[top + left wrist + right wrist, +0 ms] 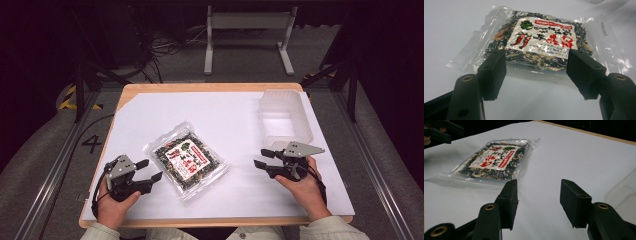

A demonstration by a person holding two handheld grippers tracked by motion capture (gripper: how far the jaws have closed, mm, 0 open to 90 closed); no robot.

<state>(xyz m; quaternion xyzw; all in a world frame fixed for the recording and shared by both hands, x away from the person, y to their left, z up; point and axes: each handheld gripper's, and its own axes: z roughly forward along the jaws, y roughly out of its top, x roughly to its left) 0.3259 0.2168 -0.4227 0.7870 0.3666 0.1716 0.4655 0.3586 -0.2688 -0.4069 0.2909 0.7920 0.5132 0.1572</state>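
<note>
Black two-jaw left gripper (pixel 149 170) and right gripper (pixel 264 158), grey three-cornered top plates, brass-ringed screw holes; pale sleeves (pixel 327 229) worn.

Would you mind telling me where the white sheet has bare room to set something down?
The widest free patch lies between the spice packet and the clear plastic container, reaching back to the table's far edge. Another lies left of the packet, behind the left claw. It is tighter around the right claw, just in front of the container.
</note>
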